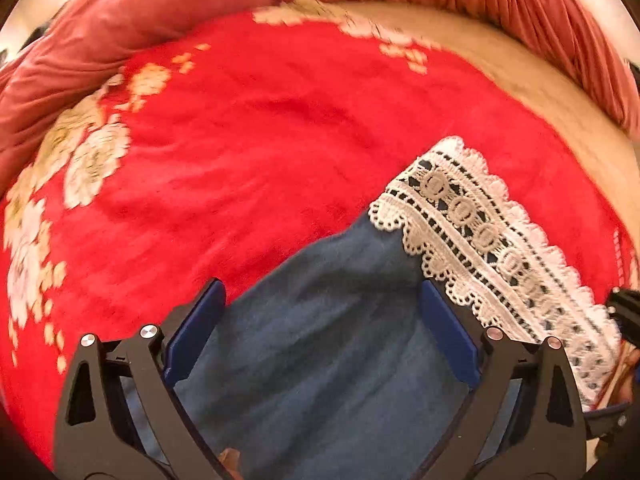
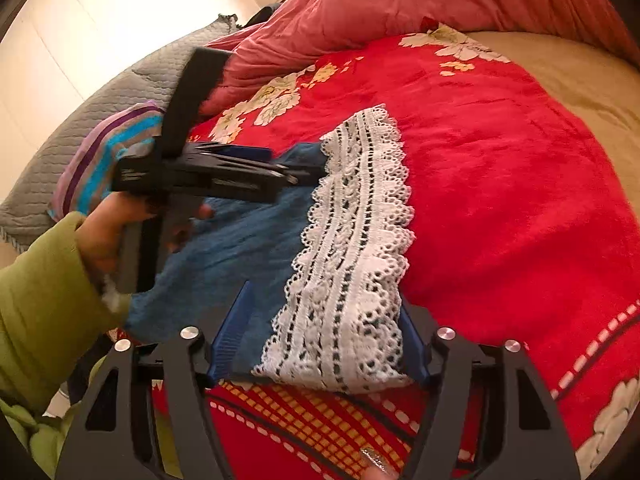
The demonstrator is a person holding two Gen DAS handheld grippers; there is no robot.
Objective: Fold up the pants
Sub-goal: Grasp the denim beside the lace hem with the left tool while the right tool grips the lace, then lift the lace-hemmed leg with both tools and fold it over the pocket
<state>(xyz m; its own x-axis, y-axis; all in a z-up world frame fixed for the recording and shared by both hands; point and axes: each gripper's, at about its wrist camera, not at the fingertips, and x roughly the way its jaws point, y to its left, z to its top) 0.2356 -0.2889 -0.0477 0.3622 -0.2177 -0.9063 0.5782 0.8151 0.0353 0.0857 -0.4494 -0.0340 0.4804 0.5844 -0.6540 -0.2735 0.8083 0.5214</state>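
The pants (image 1: pixel 320 340) are blue cloth with a white lace hem (image 1: pixel 472 232) and lie on a red floral blanket (image 1: pixel 260 140). My left gripper (image 1: pixel 322 312) is open, its blue pads on either side of the blue cloth just short of the hem. In the right wrist view the pants (image 2: pixel 240 248) run left of the lace hem (image 2: pixel 352 248). My right gripper (image 2: pixel 324 328) is open with the near end of the lace hem between its pads. The left gripper (image 2: pixel 296 176) shows there from the side, held in a hand over the blue cloth.
A pink quilt (image 2: pixel 360 4) is bunched along the far side of the bed. A grey quilted pad (image 2: pixel 112 92) and a striped cloth (image 2: pixel 104 152) lie at the left. Tan sheet (image 2: pixel 580 80) shows at the right. A green sleeve (image 2: pixel 40 300) covers the left arm.
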